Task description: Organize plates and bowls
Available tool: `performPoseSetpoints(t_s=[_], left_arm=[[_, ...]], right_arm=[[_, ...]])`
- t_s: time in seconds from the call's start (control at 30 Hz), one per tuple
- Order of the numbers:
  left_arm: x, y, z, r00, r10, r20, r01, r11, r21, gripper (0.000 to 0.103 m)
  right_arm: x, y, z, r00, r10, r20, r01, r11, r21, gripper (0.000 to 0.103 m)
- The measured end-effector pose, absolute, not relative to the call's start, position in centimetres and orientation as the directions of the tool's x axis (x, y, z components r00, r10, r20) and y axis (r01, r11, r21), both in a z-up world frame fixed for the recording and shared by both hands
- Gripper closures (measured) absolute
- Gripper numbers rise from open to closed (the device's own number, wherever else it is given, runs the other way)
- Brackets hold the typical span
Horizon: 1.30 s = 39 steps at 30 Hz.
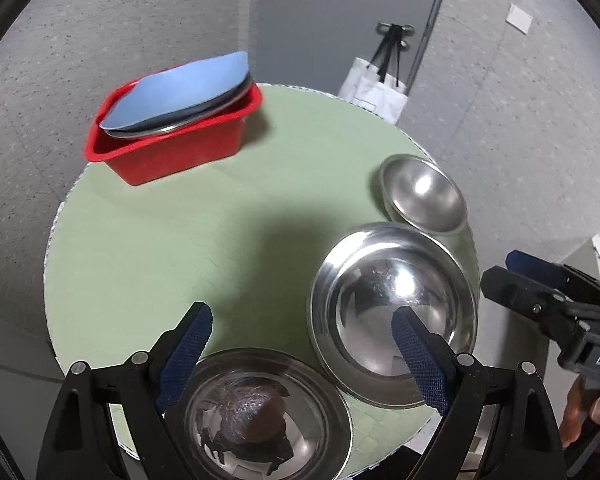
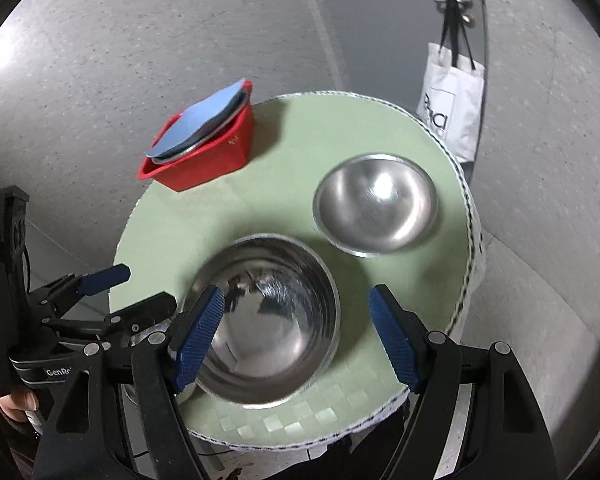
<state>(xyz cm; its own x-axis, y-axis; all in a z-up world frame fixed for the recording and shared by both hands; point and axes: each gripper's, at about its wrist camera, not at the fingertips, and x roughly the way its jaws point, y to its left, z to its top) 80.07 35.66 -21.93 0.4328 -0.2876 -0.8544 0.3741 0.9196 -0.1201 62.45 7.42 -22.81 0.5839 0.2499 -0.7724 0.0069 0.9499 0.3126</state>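
Observation:
A red tub [image 1: 172, 152] at the table's far left holds a blue plate [image 1: 180, 94] on steel plates; it also shows in the right wrist view [image 2: 204, 160]. Three steel bowls stand on the table: a small one [image 1: 424, 194] [image 2: 376, 204] at the far right, a large one [image 1: 392, 312] [image 2: 268, 332] at the near right, and one [image 1: 260, 412] at the near edge. My left gripper [image 1: 304, 352] is open and empty above the near bowl. My right gripper [image 2: 296, 336] is open and empty above the large bowl.
The round table [image 1: 220, 232] has a pale green cloth [image 2: 300, 144] with a white trim. A white tote bag [image 1: 376, 92] [image 2: 452, 100] hangs on the wall behind the table. The right gripper shows at the right edge of the left wrist view [image 1: 540, 280].

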Motion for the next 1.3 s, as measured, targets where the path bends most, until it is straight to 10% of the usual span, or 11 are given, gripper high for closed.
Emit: performPoseSetpoints(t_s=[0.6,0.93,1.3], left_arm=[[75.4,47.1,-23.0,0.425,-0.218,-0.879,0.173,0.972,-0.157,0.017],[72.8,48.8,-27.2,0.321,-0.277,-0.905,0.088,0.961,-0.263,0.081],[71.8,50.4,-28.5,0.377,-0.300,-0.876,0.045,0.951,-0.307,0.083]], right_arm=[[59.3,17.6,-23.7,0.487,0.356,-0.798,-0.236,0.933,0.272,0.026],[59.1,21.0,-24.8,0.476,0.348,-0.808,-0.284,0.930,0.233,0.028],[60.3,23.4,-25.0,0.484,0.303,-0.821,-0.343,0.929,0.141,0.040]])
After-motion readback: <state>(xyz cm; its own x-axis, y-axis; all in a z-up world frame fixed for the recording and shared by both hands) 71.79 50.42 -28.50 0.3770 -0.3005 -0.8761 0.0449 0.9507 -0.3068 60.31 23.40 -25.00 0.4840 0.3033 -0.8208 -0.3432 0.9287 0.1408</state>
